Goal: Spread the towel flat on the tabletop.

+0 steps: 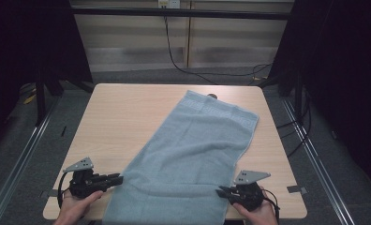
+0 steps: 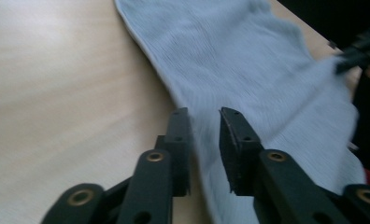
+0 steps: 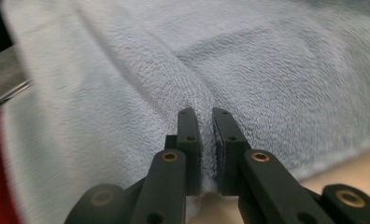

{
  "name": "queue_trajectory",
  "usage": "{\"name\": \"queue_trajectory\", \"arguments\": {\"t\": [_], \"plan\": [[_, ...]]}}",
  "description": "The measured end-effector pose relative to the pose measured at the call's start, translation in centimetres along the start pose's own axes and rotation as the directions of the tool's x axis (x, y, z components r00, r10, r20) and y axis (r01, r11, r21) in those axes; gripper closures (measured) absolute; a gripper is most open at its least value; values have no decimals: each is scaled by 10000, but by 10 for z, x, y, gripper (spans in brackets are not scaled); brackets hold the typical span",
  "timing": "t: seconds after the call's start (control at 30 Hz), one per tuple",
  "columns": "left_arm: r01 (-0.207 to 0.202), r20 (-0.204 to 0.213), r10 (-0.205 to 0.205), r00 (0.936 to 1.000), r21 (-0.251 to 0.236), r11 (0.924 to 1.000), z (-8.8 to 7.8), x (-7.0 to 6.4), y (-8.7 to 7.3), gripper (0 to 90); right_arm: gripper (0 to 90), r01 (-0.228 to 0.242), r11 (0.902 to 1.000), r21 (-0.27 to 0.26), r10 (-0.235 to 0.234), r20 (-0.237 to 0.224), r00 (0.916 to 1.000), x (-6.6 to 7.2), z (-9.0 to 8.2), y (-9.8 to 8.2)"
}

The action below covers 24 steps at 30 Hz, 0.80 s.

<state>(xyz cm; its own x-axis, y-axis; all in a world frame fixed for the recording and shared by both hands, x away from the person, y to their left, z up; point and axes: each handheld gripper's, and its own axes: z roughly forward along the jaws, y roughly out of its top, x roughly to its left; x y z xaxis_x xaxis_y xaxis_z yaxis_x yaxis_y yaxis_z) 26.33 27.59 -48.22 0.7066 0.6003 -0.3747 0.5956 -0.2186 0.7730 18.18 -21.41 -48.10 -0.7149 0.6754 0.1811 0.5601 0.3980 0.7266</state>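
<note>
A: Right gripper view first: how does the right gripper (image 3: 205,116) stand?

B: Its jaws are pinched on a raised fold of the pale blue towel (image 3: 248,60), with cloth squeezed between the pads at the towel's edge and bare wood just beneath.

A: And the left gripper (image 2: 205,114)?

B: Its jaws are parted, straddling the towel's (image 2: 248,60) long edge where it meets the table (image 2: 57,93). The pads do not press on the cloth.

A: Where does the towel (image 1: 193,150) lie from the high view?

B: Spread flat and slantwise across the wooden table (image 1: 122,108), its near end hanging over the front edge. The left gripper (image 1: 118,178) sits at its near left edge, the right gripper (image 1: 219,191) at its near right edge, each in a hand.
</note>
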Motion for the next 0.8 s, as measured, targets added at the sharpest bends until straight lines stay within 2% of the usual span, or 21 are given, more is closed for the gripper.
{"name": "queue_trajectory", "arguments": {"t": [0.03,0.1,0.13,0.17,0.2,0.23,0.3,0.37,0.43,0.47,0.53,0.57,0.6,0.63,0.67,0.7,0.73,0.8], "plan": [[-117,-110,117,9999,7,9999,3,1,4,667,811,66,10000,8,-66,-79,9999,5,-3,-2],[-415,-202,416,9989,40,9991,14,3,14,642,750,93,9999,-61,-94,-216,9997,11,-9,-4],[-761,-294,761,9967,10,9971,20,3,21,631,696,46,9999,-138,-49,-225,9997,12,-12,-3],[-1190,-239,1187,9926,-124,9928,28,4,27,646,634,20,9996,-267,-25,-215,9998,10,-15,-1],[-1469,-42,1469,9891,-94,9891,36,6,35,699,579,59,9989,-471,-69,-229,9997,7,-18,1],[-1551,26,1552,9879,-146,9878,45,8,43,714,552,6,9979,-646,-18,-187,9998,3,-21,4],[-1476,158,1477,9889,-68,9890,64,12,57,704,521,-262,9957,-890,266,30,9996,-11,-21,10],[-1798,-159,1801,9835,214,9835,82,14,67,685,509,-496,9927,-1101,525,236,9983,-26,-17,14],[-1533,-245,1548,9876,549,9866,98,20,74,617,496,-686,9928,-977,740,533,9958,-40,-10,18],[-1429,-432,1458,9884,647,9876,105,22,77,592,491,-597,9942,-895,665,750,9950,-46,-6,21],[-1193,-730,1248,9895,749,9900,118,27,78,536,484,-803,9927,-901,887,928,9917,-59,0,25],[-1299,-1019,1373,9853,753,9887,122,29,78,522,484,-834,9924,-901,930,1080,9898,-64,2,27],[-1220,-1022,1293,9863,755,9897,125,31,78,519,479,-803,9931,-854,911,1304,9873,-68,5,28],[-1138,-880,1218,9886,909,9893,128,34,78,509,474,-938,9922,-817,1047,1423,9843,-72,7,28],[-1096,-916,1191,9887,1021,9887,131,34,78,497,472,-975,9921,-792,1082,1448,9835,-75,9,28],[-1240,-971,1360,9859,1203,9850,134,33,77,492,468,-937,9932,-688,1036,1587,9819,-76,10,27],[-1514,-1241,1691,9778,1402,9785,137,31,76,494,463,-912,9940,-596,1003,1744,9796,-77,12,26],[-1787,-1095,1954,9746,1459,9730,140,30,74,495,462,-950,9942,-506,1026,1804,9782,-77,12,23]]}}
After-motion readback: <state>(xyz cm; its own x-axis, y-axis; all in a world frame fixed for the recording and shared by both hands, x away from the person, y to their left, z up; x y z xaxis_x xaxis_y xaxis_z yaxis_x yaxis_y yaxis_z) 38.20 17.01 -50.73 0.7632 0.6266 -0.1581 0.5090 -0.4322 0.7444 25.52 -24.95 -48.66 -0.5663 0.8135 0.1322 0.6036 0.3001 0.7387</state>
